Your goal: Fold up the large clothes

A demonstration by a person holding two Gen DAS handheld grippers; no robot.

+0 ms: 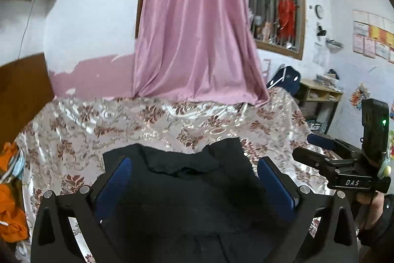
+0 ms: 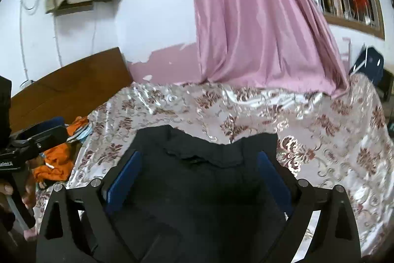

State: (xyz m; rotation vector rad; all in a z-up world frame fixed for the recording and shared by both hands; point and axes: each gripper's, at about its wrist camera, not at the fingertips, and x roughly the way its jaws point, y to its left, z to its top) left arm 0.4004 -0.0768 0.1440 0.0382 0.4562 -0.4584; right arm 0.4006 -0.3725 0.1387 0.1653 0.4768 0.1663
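Note:
A black garment (image 1: 187, 189) lies flat on the floral satin bedspread (image 1: 98, 125), its far edge rumpled. My left gripper (image 1: 194, 169) is open above it, blue pads wide apart on either side of the cloth. In the right wrist view the same black garment (image 2: 197, 179) fills the lower middle, and my right gripper (image 2: 199, 164) is open over it, holding nothing. The right gripper's body also shows at the right edge of the left wrist view (image 1: 344, 164); the left gripper's body shows at the left edge of the right wrist view (image 2: 29, 145).
Orange clothes (image 2: 54, 159) lie heaped at the bed's left side, also in the left wrist view (image 1: 9, 208). A pink curtain (image 1: 197, 29) hangs to the bed's far edge. A wooden headboard (image 2: 69, 85) stands at the left. A shelf (image 1: 320, 95) and a blue chair (image 1: 283, 78) stand at the right.

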